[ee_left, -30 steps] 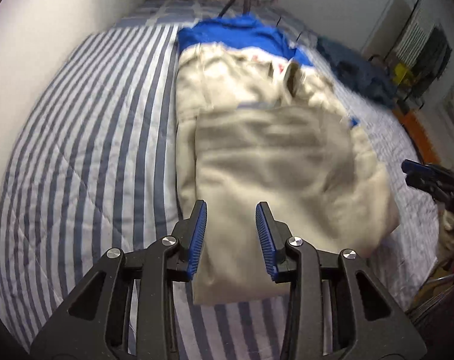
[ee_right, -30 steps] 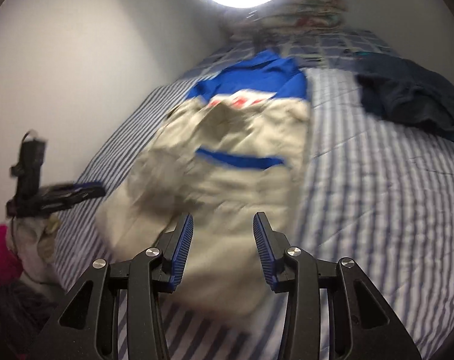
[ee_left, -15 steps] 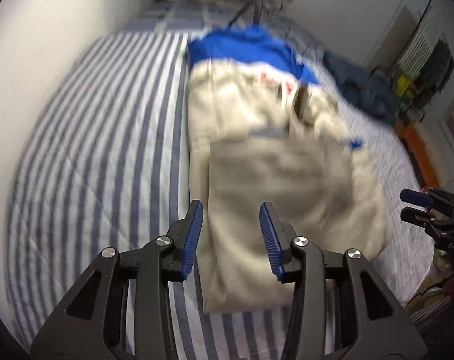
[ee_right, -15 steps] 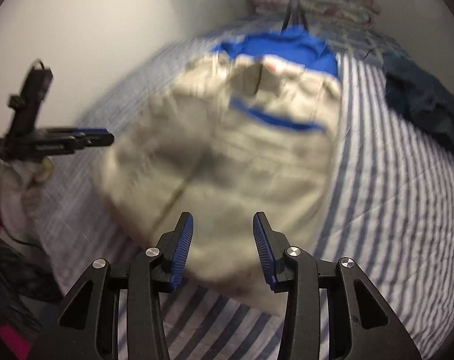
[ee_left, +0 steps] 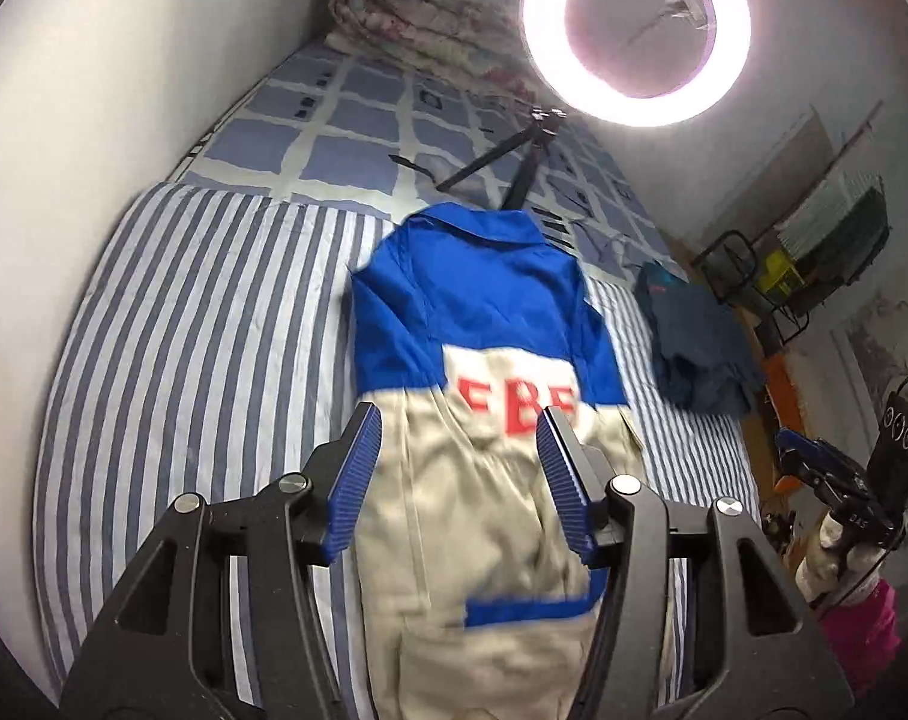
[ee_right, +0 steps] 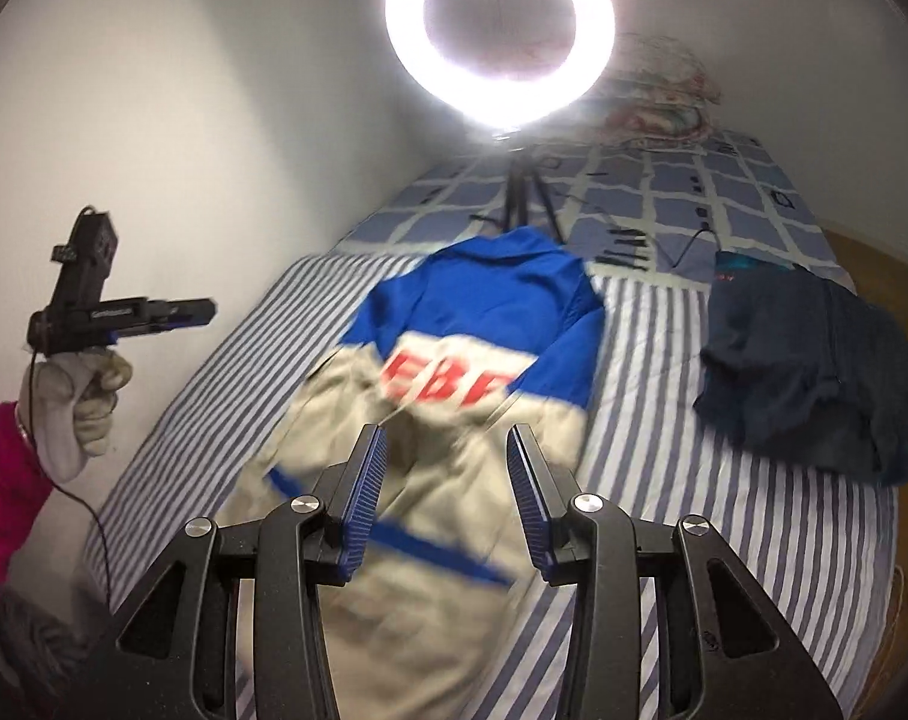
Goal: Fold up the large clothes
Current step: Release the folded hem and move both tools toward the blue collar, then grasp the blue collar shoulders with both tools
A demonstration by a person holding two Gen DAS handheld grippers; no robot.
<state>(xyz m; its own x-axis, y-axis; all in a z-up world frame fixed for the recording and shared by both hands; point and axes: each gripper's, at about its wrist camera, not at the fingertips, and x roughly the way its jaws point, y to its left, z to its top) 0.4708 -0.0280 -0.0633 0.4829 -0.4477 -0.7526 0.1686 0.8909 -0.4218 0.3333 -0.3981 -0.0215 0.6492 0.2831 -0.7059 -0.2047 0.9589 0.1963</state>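
Observation:
A blue and beige jacket (ee_left: 490,516) with red letters lies lengthwise on the striped bed (ee_left: 201,360); it also fills the middle of the right wrist view (ee_right: 454,420). My left gripper (ee_left: 460,420) hangs above its beige part. Its jaws are opening and there is nothing between them. My right gripper (ee_right: 446,432) hovers over the same garment, open and holding nothing. In the right wrist view a gloved hand holds the left gripper (ee_right: 204,312) up in the air at the far left. The right gripper (ee_left: 784,447) shows at the right edge of the left wrist view.
A dark navy garment (ee_right: 814,372) lies bunched on the bed's right side. A lit ring light (ee_left: 634,30) on a tripod (ee_left: 514,168) stands at the head, on a checked cover beside a rolled quilt (ee_left: 423,18). A white wall runs along the bed's left side.
Both grippers have risen and swung toward the head of the bed, so the jacket's blue top and red letters now show. The left jaws stand wider apart.

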